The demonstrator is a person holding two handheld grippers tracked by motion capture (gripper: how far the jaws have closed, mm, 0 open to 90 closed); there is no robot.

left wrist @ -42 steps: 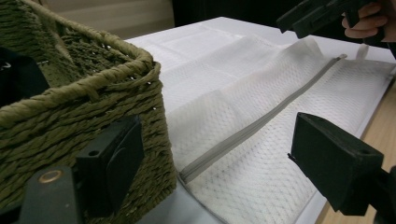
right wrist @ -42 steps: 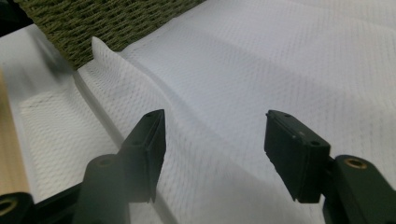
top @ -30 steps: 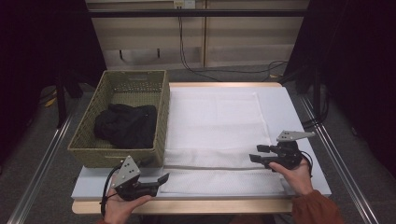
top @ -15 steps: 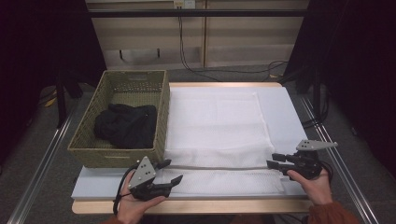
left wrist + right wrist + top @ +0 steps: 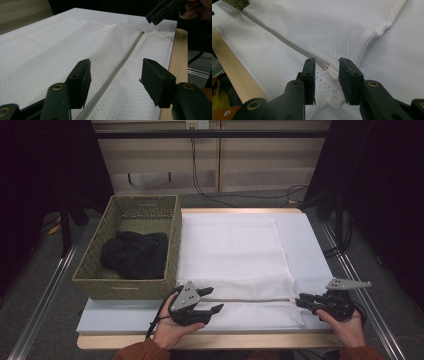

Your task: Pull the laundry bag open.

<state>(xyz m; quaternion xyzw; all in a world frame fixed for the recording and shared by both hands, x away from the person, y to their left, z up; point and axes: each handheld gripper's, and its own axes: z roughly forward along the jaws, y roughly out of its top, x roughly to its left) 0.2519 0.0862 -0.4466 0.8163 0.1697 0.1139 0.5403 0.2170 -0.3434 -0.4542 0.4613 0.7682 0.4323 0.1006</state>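
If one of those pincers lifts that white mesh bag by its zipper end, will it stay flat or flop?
The white mesh bag probably flops: it's thin cloth, already creased. It looks light. The zipper might hold a slightly firmer line.

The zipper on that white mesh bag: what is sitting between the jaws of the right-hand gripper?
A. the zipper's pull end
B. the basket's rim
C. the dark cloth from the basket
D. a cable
A: in the right gripper view the zipper ends with its white pull tab between the right gripper's jaws, which have just been closing.
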